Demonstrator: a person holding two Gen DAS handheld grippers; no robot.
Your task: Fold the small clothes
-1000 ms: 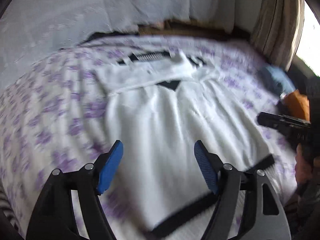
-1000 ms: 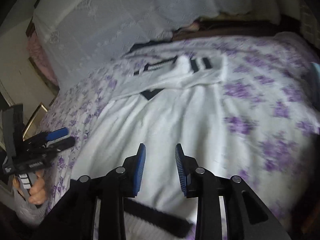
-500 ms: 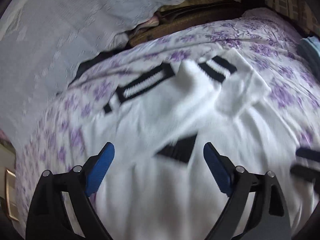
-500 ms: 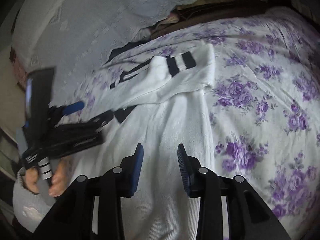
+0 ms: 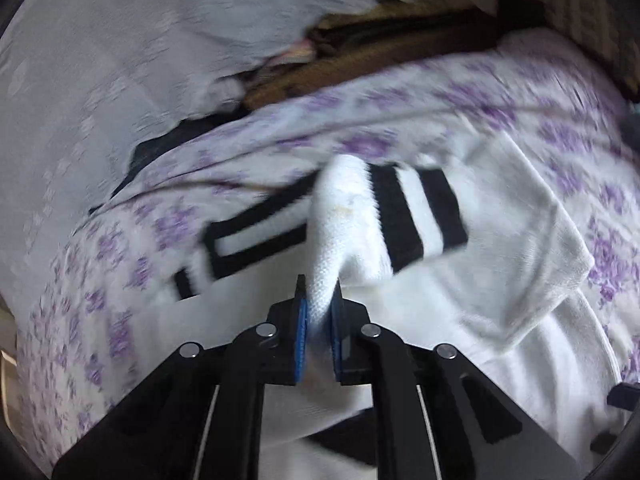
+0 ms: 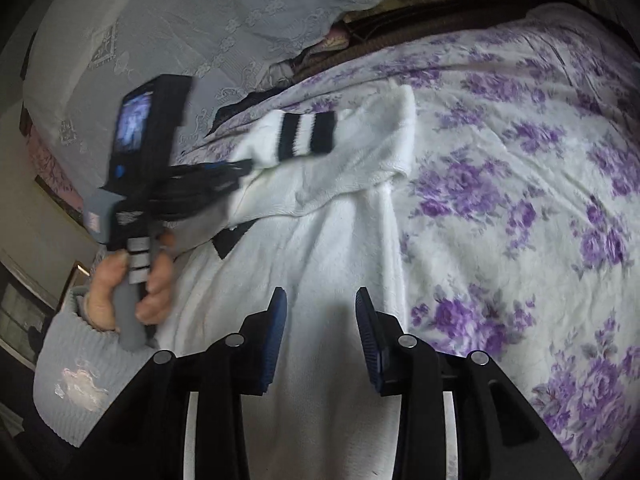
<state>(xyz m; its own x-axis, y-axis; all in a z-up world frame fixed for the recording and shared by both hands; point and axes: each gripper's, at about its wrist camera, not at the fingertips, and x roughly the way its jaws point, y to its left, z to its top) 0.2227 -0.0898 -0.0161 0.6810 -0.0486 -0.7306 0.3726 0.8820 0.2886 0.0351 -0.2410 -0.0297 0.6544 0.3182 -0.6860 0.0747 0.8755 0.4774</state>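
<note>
A white sweater point(image 5: 500, 240) with black trim lies spread on the bed, its sleeves folded across the chest. My left gripper point(image 5: 319, 304) is closing on a raised fold of the striped sleeve point(image 5: 400, 216), and the blue pads pinch the white knit between them. In the right wrist view the same left gripper point(image 6: 236, 168) reaches in from the left, held by a hand point(image 6: 120, 280), at the sleeve near the striped cuff point(image 6: 308, 136). My right gripper point(image 6: 320, 304) hovers open over the sweater's body point(image 6: 320, 248) near its right edge, nothing between its fingers.
The bed has a white sheet with purple flowers point(image 6: 520, 200), bare to the right of the sweater. A white lace cover point(image 6: 200, 20) rises behind the bed. Brown bedding point(image 5: 380, 52) is stacked at the head. A framed picture point(image 6: 76, 272) leans at far left.
My left gripper travelled up the sweater from the hem to the folded sleeves and went from wide open to pinching the sleeve. The right gripper shifted slightly toward the sweater's right edge.
</note>
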